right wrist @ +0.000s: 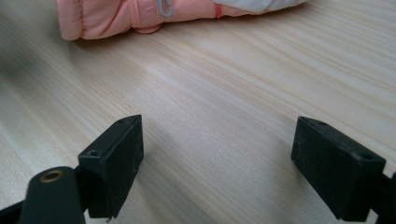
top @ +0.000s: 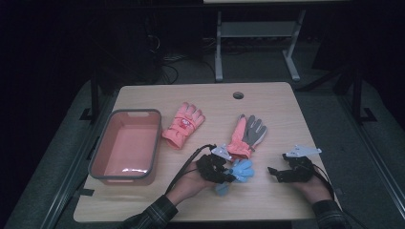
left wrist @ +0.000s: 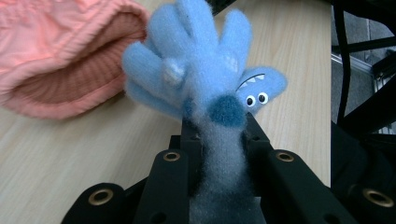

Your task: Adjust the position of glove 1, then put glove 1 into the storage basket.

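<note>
A fluffy light blue glove with googly eyes is pinched by its cuff in my left gripper, which is shut on it near the table's front middle. Just beyond it lies a pink and grey glove flat on the table. Another pink glove lies further left beside a pink bin with a grey rim. My right gripper hovers open over bare wood at the front right, jaws wide apart with nothing between them.
The light wooden table has a round cable hole at its far edge. A grey desk frame stands on the dark floor beyond. Bare wood lies between the two grippers.
</note>
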The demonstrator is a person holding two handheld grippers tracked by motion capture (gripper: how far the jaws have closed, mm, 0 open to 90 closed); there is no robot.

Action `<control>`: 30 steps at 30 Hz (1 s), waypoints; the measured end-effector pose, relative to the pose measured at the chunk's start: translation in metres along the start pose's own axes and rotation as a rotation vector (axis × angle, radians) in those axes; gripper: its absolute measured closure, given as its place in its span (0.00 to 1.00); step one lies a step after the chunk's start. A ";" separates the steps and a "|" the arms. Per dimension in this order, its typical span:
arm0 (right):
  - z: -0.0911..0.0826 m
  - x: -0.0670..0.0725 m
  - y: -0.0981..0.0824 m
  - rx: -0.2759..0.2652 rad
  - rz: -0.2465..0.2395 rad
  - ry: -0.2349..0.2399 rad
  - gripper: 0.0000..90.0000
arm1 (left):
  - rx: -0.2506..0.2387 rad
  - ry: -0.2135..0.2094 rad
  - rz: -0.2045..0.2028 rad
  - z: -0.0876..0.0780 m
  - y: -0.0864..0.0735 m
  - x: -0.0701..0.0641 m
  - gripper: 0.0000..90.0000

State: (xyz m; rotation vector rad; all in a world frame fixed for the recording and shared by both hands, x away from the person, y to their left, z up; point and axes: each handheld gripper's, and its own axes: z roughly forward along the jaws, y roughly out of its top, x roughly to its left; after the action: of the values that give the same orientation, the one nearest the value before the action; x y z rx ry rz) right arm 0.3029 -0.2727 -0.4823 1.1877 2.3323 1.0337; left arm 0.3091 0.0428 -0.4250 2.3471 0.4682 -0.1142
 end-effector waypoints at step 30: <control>0.002 0.000 0.002 0.007 -0.001 0.001 0.14 | -0.111 0.161 -0.155 -0.106 -0.017 0.048 0.84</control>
State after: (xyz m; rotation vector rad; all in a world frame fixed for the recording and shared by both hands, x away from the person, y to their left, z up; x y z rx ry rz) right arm 0.3053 -0.2713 -0.4825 1.1896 2.3387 1.0261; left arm 0.3418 0.1408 -0.3686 2.2192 0.7177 0.0283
